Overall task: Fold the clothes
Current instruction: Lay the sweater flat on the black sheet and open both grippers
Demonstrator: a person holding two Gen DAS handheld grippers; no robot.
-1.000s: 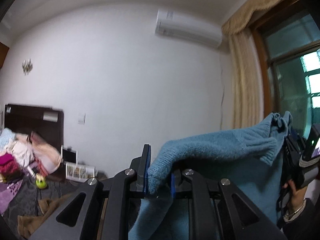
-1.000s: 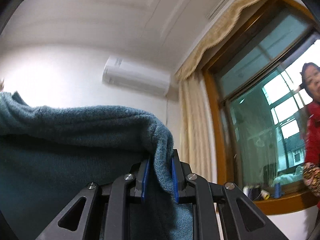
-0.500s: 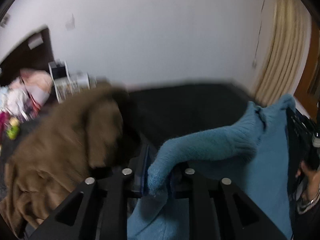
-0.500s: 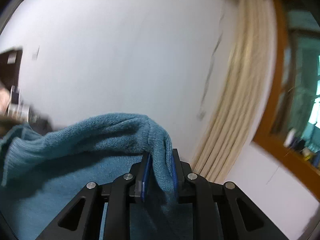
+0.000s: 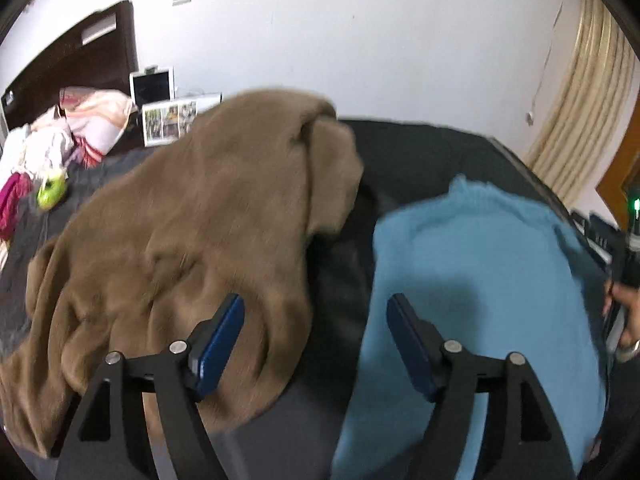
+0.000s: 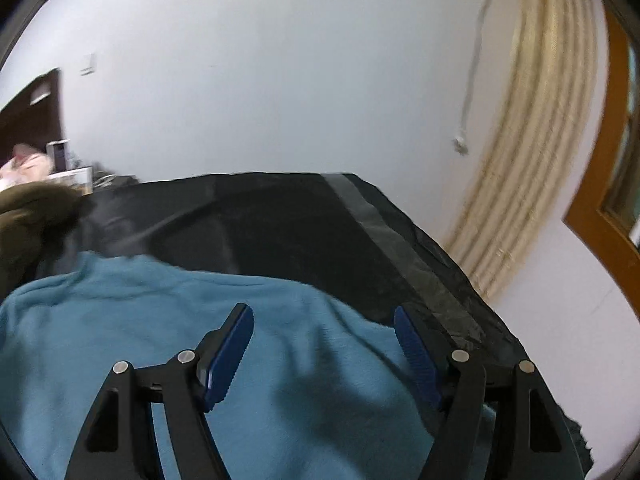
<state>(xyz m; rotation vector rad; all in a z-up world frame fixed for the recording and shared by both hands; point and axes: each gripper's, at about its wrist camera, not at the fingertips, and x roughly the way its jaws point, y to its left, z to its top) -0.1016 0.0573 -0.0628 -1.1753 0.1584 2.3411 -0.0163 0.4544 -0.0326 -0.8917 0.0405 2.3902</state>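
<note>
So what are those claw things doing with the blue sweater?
A person is folding clothes with a gripper in each hand. Both the left gripper and right gripper are open, holding nothing. The fuzzy blue knit sweater lies on the dark cloth-covered table, beside a rumpled brown fleece garment.

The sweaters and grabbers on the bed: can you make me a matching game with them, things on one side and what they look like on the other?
Things:
1. blue sweater
2. brown sweater
3. left gripper
4. curtain

Descriptions:
A. cream, hanging by the window frame
B. open, holding nothing
C. spread flat on the dark cover, on the right
D. rumpled in a heap, on the left

Pairs: 1-C, 2-D, 3-B, 4-A
</note>
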